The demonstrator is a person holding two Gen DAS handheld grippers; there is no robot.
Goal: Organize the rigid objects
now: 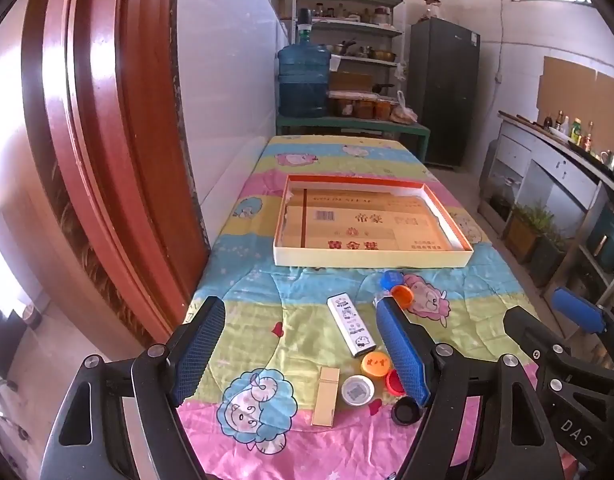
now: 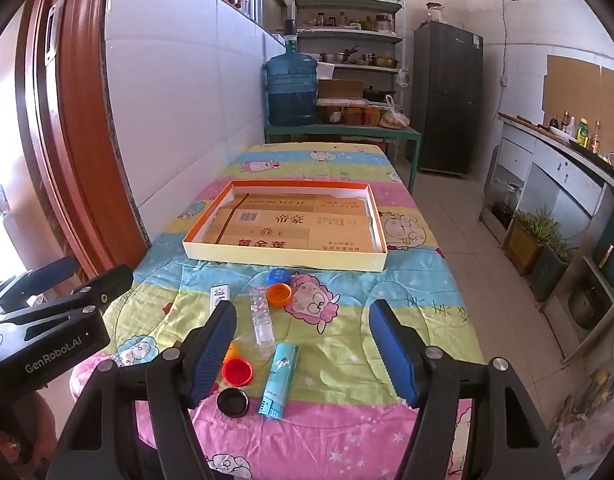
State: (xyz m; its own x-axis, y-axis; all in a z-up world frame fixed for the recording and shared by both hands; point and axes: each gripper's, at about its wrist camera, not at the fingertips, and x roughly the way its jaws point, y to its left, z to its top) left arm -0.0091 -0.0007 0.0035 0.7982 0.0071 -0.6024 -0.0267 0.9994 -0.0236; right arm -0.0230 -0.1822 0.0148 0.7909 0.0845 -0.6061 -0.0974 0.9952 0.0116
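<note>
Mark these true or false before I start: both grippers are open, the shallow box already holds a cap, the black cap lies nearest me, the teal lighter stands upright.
1. Both the left gripper and the right gripper are open and hold nothing. True.
2. The shallow box already holds a cap. False: only cardboard lines it.
3. The black cap lies at the near end of the scattered things. True.
4. The teal lighter stands upright. False: it lies flat on the quilt.

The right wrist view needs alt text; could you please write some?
An open gripper hovers over bottle caps, a light blue lighter and a clear tube on a cartoon-print cloth; a shallow box lies beyond.
</note>
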